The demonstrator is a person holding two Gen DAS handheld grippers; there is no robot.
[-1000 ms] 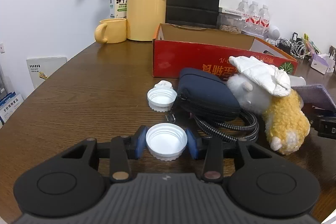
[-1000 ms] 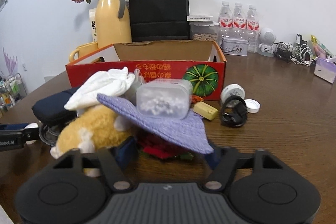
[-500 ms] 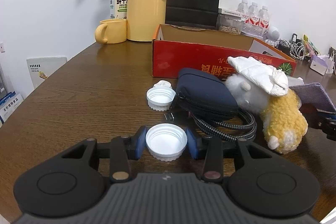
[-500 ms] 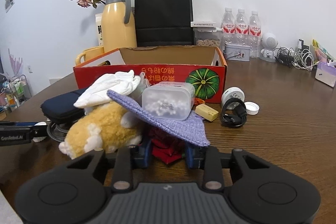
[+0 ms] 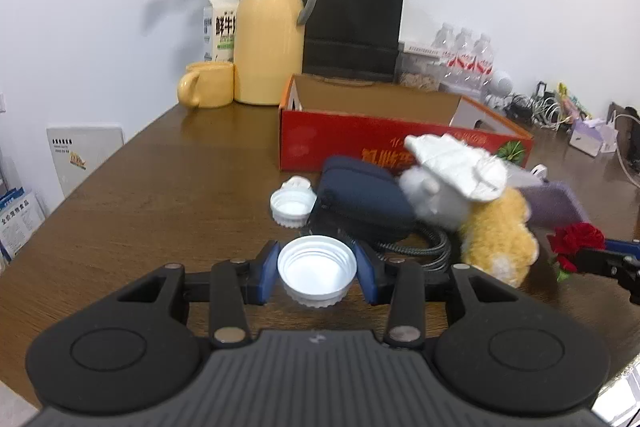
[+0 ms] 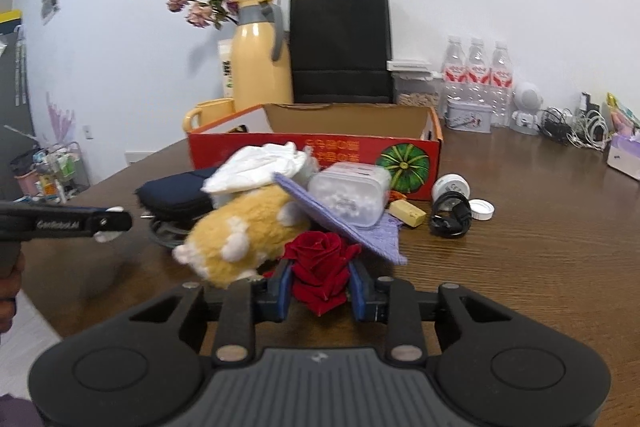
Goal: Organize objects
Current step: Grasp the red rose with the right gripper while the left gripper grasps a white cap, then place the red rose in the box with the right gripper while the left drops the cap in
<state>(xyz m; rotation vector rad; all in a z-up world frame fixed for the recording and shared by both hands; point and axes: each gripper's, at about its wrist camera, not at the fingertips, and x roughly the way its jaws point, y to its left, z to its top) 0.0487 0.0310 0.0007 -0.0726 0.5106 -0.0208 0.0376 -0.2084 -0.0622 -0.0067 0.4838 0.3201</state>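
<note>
Right wrist: my right gripper point(image 6: 320, 287) jaws just closed on the red rose point(image 6: 322, 269); left gripper point(image 5: 317, 269) clamps the white cap point(image 5: 317, 267). Red box point(image 6: 316, 151) next, I'd say.

Each hand-held gripper is matte black plastic: the left hand-held gripper point(image 5: 317, 269) and right hand-held gripper point(image 6: 320, 285) have blue finger pads, two round discs, a ribbed grey centre and brass-coloured pivot screws. White lettering marks the left one's side.

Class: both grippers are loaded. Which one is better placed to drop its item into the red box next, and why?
Left, marginally. The left gripper holds a white cap with bare table up to the red box; the right gripper, gripping the red rose, faces piled clutter.
</note>
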